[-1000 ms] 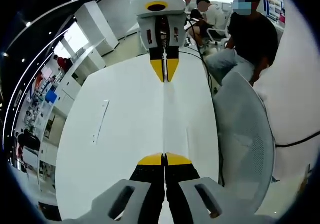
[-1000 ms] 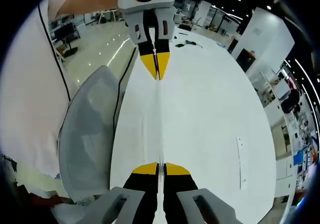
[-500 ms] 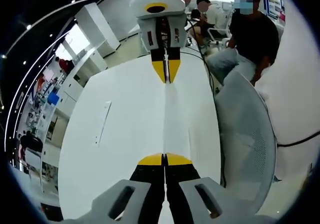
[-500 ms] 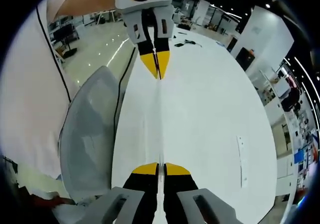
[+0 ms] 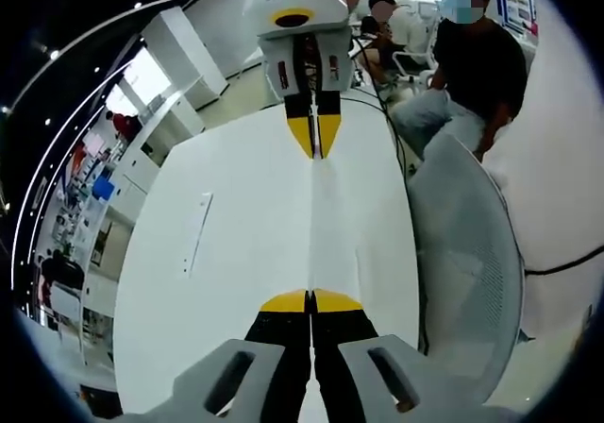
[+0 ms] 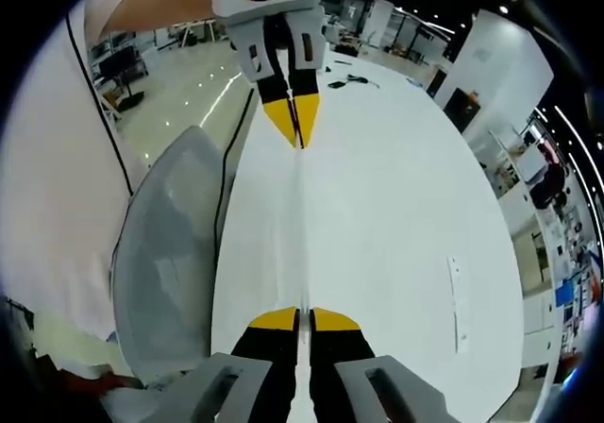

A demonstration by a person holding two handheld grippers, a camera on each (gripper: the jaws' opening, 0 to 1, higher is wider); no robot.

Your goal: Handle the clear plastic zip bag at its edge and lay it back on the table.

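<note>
The clear plastic zip bag (image 5: 327, 227) is stretched taut between my two grippers above the white table (image 5: 236, 196). In the left gripper view my left gripper (image 5: 310, 299) is shut on the bag's near edge, and the right gripper (image 5: 314, 149) pinches the far edge, jaws together. In the right gripper view the bag (image 6: 294, 239) runs as a thin, nearly edge-on sheet from my right gripper (image 6: 300, 317) up to the left gripper (image 6: 297, 140). Both pairs of yellow tips are closed on the plastic.
A grey mesh chair (image 5: 464, 262) stands against the table's side, also the chair (image 6: 168, 244) in the right gripper view. A slim white strip (image 5: 196, 231) lies on the table. Two people (image 5: 472, 59) sit beyond the far end. A black cable (image 6: 226, 192) follows the table edge.
Both views have drifted slightly. The grippers stay shut on the bag, still stretched between them, with the far gripper edging a touch higher in each view.
</note>
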